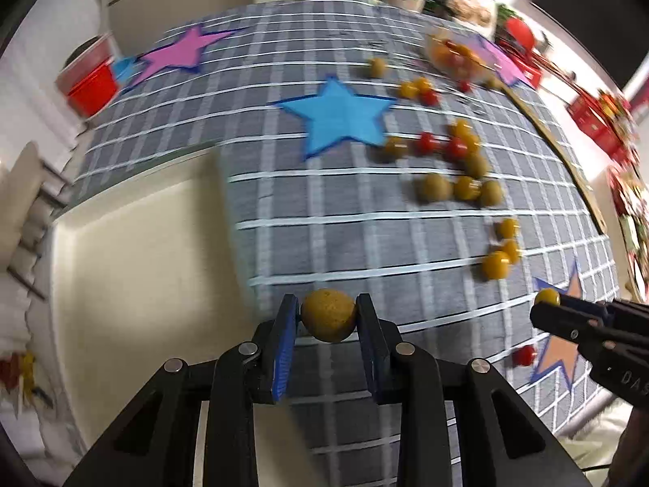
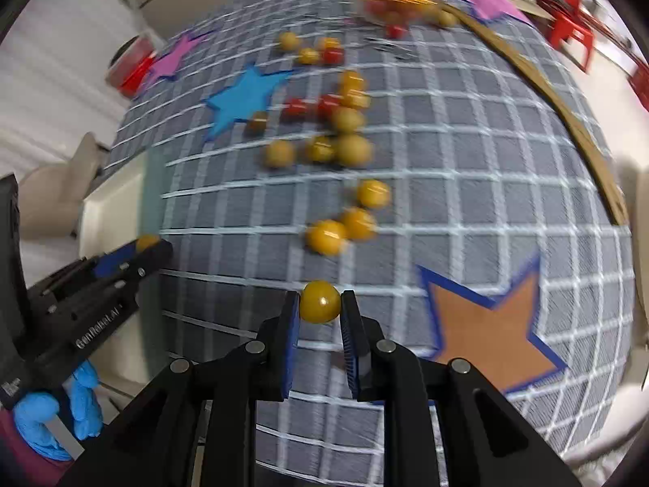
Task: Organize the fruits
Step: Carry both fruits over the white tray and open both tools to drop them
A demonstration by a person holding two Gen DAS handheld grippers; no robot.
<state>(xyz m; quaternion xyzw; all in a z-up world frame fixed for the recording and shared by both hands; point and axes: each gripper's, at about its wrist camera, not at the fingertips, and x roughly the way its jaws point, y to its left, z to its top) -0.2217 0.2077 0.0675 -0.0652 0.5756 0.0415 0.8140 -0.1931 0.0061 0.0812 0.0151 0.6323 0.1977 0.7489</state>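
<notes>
your left gripper (image 1: 327,316) is clenched on a rough tan-brown round fruit (image 1: 328,315), your right gripper (image 2: 320,304) on a smooth yellow cherry tomato (image 2: 320,301), both held above the checked cloth (image 2: 466,186). they look light and soft-skinned; grip across the middle, gently. loose fruits (image 2: 330,236) lie scattered beyond.

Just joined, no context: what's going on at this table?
A person is sorting small fruits scattered over a grey checked tablecloth with a handheld gripper in each hand. The left gripper is shut on a rough brownish-yellow fruit; the right gripper is shut on a smooth yellow fruit. Many yellow and red fruits still lie loose mid-table, more in a clear container at the far edge. A cream tray sits beside the left gripper.
</notes>
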